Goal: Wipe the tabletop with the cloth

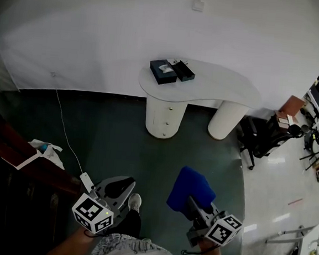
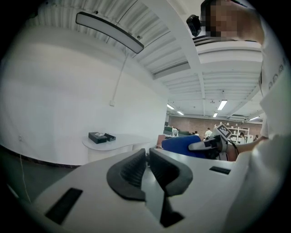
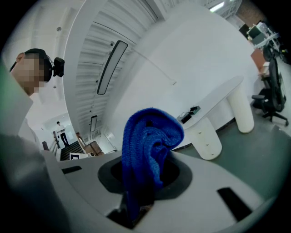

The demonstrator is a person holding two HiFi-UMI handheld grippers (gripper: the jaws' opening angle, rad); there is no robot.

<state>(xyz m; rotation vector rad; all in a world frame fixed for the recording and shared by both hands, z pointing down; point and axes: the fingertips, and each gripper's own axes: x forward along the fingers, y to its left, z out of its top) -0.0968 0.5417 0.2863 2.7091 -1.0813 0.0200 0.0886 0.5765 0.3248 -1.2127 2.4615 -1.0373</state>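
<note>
A blue cloth is bunched up in my right gripper, which is shut on it; in the right gripper view the cloth fills the space between the jaws. My left gripper is shut with nothing in it, its dark pads nearly touching. Both grippers hang over the floor, well short of the white curved table. That table shows far off in the left gripper view, and the table also appears in the right gripper view. The cloth is seen from the left side too.
Two dark boxes lie on the table's left end. The table stands on a round cabinet and a column leg. A black office chair is at the right. A white cable runs across the green floor. A dark counter is at the left.
</note>
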